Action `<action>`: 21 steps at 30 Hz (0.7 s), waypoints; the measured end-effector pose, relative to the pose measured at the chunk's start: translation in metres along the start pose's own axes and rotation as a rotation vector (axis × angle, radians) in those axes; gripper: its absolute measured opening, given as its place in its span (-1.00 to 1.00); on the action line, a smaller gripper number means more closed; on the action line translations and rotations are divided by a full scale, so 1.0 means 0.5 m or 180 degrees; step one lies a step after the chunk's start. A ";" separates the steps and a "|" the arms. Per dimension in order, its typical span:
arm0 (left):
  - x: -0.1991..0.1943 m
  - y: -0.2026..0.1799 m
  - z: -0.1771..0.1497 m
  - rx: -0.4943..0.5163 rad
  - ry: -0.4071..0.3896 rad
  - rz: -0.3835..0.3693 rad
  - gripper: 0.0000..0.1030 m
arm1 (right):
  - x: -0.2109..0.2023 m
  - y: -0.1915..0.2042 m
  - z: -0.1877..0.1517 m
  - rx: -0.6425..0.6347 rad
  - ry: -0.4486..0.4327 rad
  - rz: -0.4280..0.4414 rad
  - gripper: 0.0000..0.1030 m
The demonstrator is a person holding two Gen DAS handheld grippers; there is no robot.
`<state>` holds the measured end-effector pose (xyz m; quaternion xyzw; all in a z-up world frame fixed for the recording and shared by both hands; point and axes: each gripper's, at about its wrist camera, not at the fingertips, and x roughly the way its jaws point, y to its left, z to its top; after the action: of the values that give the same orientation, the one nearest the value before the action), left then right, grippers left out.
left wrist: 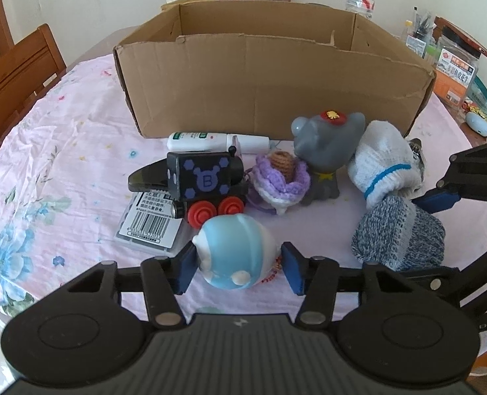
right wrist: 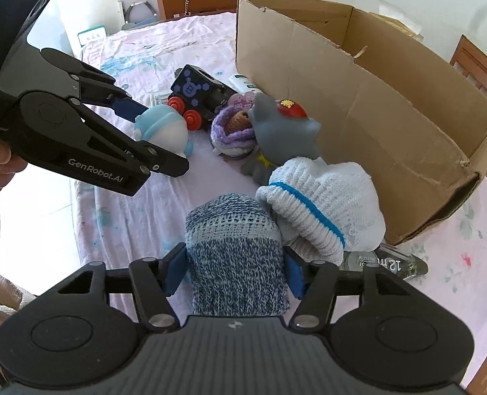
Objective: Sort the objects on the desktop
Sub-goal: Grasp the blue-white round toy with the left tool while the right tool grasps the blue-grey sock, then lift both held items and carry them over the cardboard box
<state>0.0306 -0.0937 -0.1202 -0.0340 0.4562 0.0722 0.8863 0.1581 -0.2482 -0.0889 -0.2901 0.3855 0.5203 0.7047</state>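
Nearest the left wrist camera, the left gripper (left wrist: 238, 266) has its 2 blue pads on either side of a pale blue and white round toy (left wrist: 235, 251); the left pad touches it, the right pad sits just beside it, so the jaws are narrowed around the toy without a clear squeeze. The toy rests on the pink floral tablecloth (left wrist: 62, 151) near the table's front edge.

From left to right behind it: a clear plastic pack with a barcode label (left wrist: 151, 223), a dark hair clip (left wrist: 148, 177), and a black toy train with red wheels (left wrist: 207, 184) lying partly over both. A white tube (left wrist: 207, 141) lies behind the train. Next come a purple crocheted piece with a brown centre (left wrist: 281, 177), a grey figurine with a red cap (left wrist: 325, 151), and a white sock with a blue stripe (left wrist: 385, 164) leaning on it.

The right gripper (right wrist: 235, 265) closes its jaws on a blue-and-white speckled sock (right wrist: 236, 256), both pads pressing its sides. A dark glass bottle (right wrist: 385, 265) lies beneath the white sock.

The open cardboard box (left wrist: 276, 89) stands along the table's far edge, just behind the pile; only bare inner walls show, and its floor is hidden.
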 end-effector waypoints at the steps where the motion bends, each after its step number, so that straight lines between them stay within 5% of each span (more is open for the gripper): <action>1: -0.001 0.001 0.000 -0.0006 0.0008 -0.0010 0.03 | -0.001 -0.001 0.000 0.0002 0.0000 0.0014 0.25; 21: -0.054 0.024 0.025 0.0247 0.0027 -0.0299 0.00 | -0.050 -0.016 0.005 0.0169 -0.0063 0.0089 0.22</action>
<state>0.0233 -0.0828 -0.0907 -0.0213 0.4603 0.0126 0.8874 0.1621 -0.2610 -0.0665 -0.2607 0.3962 0.5225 0.7085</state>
